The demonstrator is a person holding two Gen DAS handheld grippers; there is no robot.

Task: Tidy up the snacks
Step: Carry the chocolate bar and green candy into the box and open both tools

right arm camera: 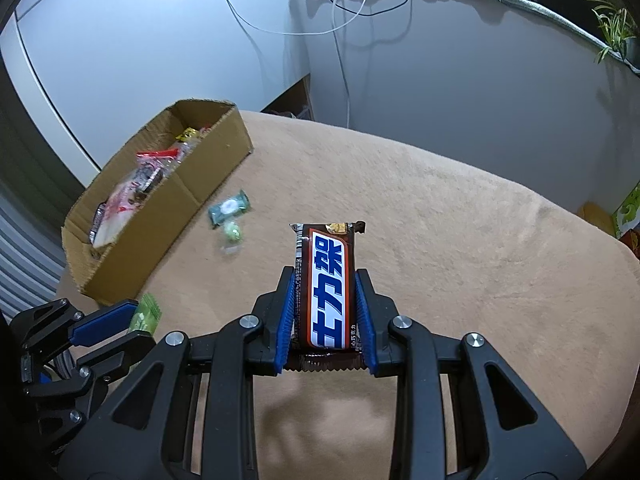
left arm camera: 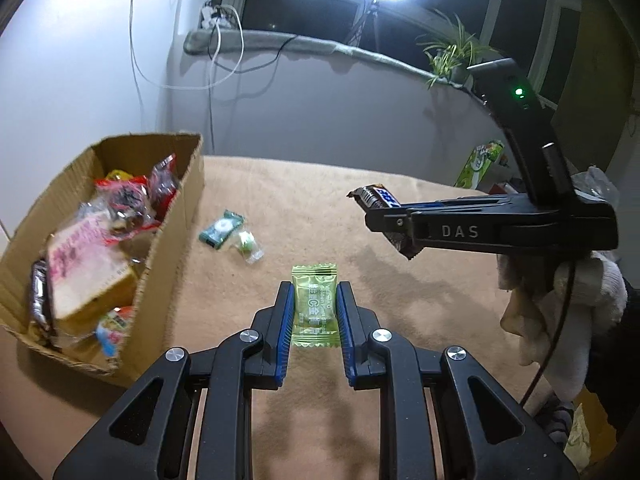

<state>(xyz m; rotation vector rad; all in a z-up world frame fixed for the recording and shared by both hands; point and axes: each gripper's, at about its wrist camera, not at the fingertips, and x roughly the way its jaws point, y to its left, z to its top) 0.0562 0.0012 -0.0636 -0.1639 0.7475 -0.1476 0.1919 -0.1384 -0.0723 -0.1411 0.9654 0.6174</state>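
My left gripper [left arm camera: 313,294] is shut on a green candy sachet [left arm camera: 313,304] and holds it above the tan cloth; it also shows at the lower left of the right wrist view [right arm camera: 132,320] with the sachet [right arm camera: 145,317] between its fingers. My right gripper [right arm camera: 325,280] is shut on a brown chocolate bar [right arm camera: 327,284] with a blue and white label, held off the cloth. In the left wrist view the right gripper [left arm camera: 384,216] comes in from the right with the bar [left arm camera: 376,197]. A cardboard box [left arm camera: 176,236] holding several snack packs stands at the left, also in the right wrist view [right arm camera: 176,216].
A teal wrapped candy [left arm camera: 221,229] and a small clear-wrapped green candy [left arm camera: 248,245] lie on the tan cloth [left arm camera: 320,208] beside the box, also in the right wrist view [right arm camera: 229,208] [right arm camera: 232,234]. A green package [left arm camera: 478,164] sits at the far right edge. A wall with cables stands behind.
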